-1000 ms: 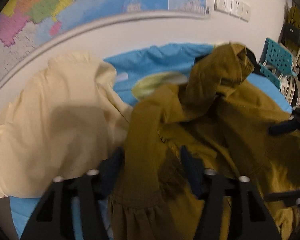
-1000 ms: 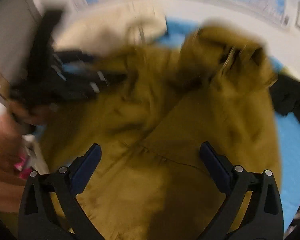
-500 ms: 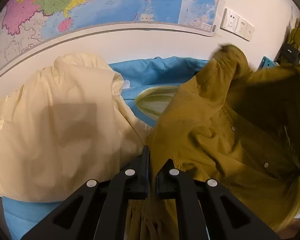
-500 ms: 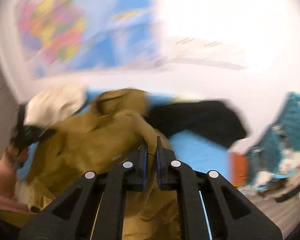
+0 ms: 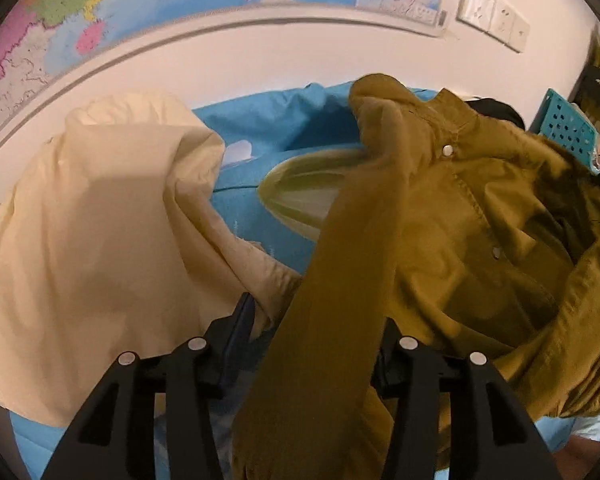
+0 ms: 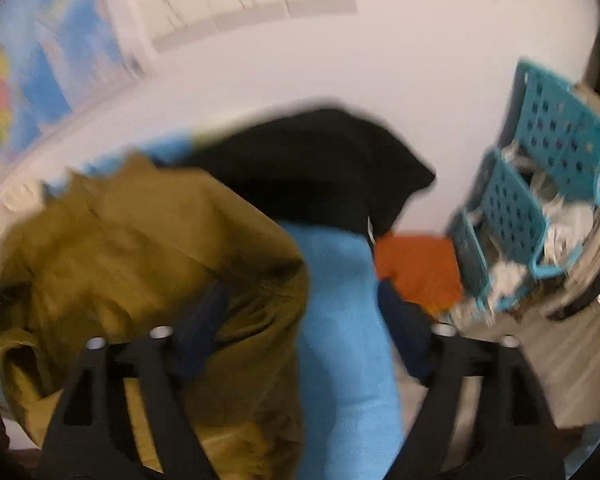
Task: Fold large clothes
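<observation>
Blue sheet [image 5: 260,136]: covers the surface beneath all the clothes.
Olive shirt [image 5: 440,240]: heaped right of centre; one sleeve runs down between my left gripper [image 5: 316,340] fingers, jaws opening, pads apparently off the cloth, though half a second ago they were pinched shut on it.
Cream garment [image 5: 100,220]: beside it, leftward.
Black garment [image 6: 320,160]: behind.
Right gripper [image 6: 300,312]: jaws opening over bare sheet, shirt edge beside the left finger, released since the earlier frame.

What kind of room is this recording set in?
Probably a lived-in room at home: a colourful wall map, white wall sockets, and teal perforated plastic baskets beside a blue-covered surface heaped with clothes.
</observation>
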A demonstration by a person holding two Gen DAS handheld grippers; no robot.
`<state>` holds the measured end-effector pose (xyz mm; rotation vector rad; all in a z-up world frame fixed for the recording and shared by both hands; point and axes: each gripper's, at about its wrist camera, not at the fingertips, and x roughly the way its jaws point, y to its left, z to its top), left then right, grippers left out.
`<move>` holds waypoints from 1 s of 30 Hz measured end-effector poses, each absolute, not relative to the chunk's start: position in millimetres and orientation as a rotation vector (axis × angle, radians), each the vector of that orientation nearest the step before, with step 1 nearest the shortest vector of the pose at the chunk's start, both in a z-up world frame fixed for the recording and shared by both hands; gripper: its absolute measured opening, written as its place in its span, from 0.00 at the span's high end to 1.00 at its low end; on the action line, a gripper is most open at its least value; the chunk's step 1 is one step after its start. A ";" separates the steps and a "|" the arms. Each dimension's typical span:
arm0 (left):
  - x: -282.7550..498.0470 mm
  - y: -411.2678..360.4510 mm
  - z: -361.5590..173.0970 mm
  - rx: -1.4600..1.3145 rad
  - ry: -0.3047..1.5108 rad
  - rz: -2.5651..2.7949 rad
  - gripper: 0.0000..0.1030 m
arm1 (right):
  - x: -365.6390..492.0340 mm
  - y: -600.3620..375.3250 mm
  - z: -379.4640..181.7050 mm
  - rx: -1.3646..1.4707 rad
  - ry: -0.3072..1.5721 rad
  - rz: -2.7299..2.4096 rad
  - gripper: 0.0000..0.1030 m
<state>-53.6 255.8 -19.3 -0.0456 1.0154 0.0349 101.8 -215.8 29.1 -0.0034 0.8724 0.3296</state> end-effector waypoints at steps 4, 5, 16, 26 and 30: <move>-48.5 260.1 -19.7 -0.051 1.023 0.052 0.82 | 53.5 -177.0 68.6 -0.040 0.775 0.619 0.15; -47.8 261.4 -18.5 -0.059 1.024 0.056 0.85 | 35.0 -160.6 73.8 -0.072 0.749 0.707 0.11; -126.5 252.2 1.6 -0.030 0.977 -0.005 0.40 | -60.2 -84.6 20.3 -0.425 0.916 0.967 0.20; -167.6 249.1 -33.4 0.031 1.025 0.032 0.95 | -58.4 -187.4 95.9 -0.237 0.788 0.841 0.88; -175.3 269.3 -24.7 -0.010 1.004 0.099 0.93 | -30.0 -269.8 124.0 -0.084 0.698 0.617 0.88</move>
